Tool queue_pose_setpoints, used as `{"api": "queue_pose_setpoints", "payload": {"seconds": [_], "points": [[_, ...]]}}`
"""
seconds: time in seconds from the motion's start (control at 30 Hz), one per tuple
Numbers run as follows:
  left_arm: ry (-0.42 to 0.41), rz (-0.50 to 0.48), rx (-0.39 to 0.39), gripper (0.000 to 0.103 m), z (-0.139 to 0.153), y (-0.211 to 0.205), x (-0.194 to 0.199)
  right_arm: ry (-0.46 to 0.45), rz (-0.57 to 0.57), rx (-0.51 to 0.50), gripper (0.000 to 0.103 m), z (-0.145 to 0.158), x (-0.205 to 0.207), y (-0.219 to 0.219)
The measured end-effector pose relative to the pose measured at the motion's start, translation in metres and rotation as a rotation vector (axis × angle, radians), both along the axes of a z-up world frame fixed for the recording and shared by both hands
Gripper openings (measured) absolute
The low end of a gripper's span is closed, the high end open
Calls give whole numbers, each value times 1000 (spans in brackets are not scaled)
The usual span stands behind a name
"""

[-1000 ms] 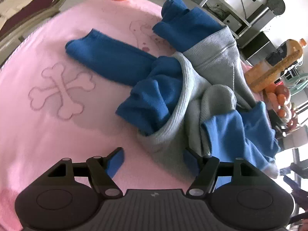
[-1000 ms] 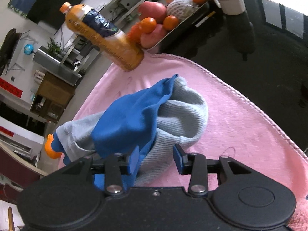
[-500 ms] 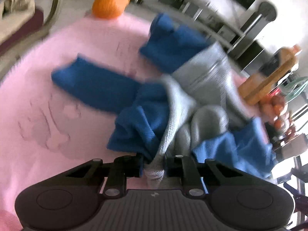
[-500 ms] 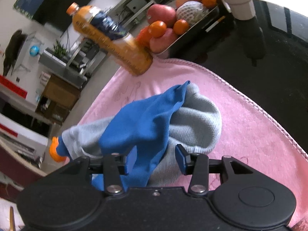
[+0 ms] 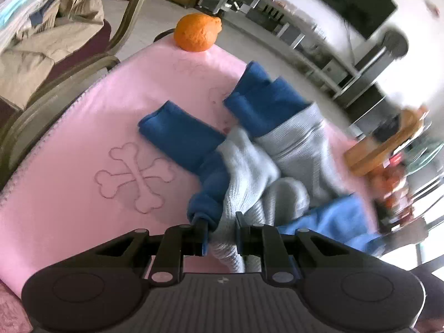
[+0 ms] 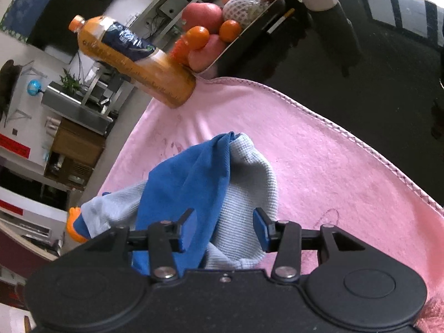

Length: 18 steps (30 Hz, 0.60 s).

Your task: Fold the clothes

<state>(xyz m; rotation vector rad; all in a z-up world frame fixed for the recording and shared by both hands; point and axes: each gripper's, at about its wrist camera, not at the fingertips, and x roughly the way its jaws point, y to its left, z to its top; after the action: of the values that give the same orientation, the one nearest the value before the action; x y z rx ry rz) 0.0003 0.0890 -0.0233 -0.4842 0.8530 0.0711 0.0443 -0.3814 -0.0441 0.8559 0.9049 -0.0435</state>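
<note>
A crumpled blue and grey garment [image 5: 249, 149] lies on a pink blanket [image 5: 83, 144]. One blue sleeve stretches out to the left. My left gripper [image 5: 220, 233] is shut on a bunched grey and blue edge of the garment and holds it up a little. In the right wrist view the same garment [image 6: 211, 183] rises as a blue and grey fold between the fingers of my right gripper [image 6: 223, 229]. Those jaws stand apart, with cloth between them but not pinched.
An orange [image 5: 197, 32] sits at the blanket's far edge. A chair with piled clothes [image 5: 47, 38] stands to the left. An orange drink bottle [image 6: 133, 61] and a fruit tray [image 6: 230, 27] stand beyond the blanket [image 6: 333, 166] on a dark table [image 6: 374, 69].
My left gripper closed on the garment's near edge and pulled it back and up. My right gripper stayed open and shifted slightly around the fold.
</note>
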Motion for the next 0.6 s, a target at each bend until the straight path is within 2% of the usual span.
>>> {"api": "queue_pose_setpoints", "payload": {"seconds": [0.1, 0.2, 0.3, 0.33, 0.37, 0.43, 0.5, 0.6], "points": [[-17, -28, 97, 21, 1, -11, -1, -18, 30, -30, 44, 4, 3, 9], [8, -49, 111, 31, -7, -12, 3, 17, 54, -48, 45, -2, 11, 17], [33, -56, 98, 29, -13, -14, 7, 37, 143, -35, 47, -7, 22, 35], [31, -60, 101, 22, -14, -15, 8, 41, 177, -29, 49, -9, 26, 42], [26, -64, 112, 21, -14, -18, 7, 43, 211, -34, 50, -10, 30, 50], [17, -64, 138, 19, -12, -21, 5, 40, 276, -88, 49, -8, 35, 71], [7, -68, 156, 19, -9, -23, 3, 6, 311, -174, 48, 2, 33, 91], [-6, -80, 169, 19, -4, -26, 2, -124, 426, -286, 49, 25, 23, 122]]}}
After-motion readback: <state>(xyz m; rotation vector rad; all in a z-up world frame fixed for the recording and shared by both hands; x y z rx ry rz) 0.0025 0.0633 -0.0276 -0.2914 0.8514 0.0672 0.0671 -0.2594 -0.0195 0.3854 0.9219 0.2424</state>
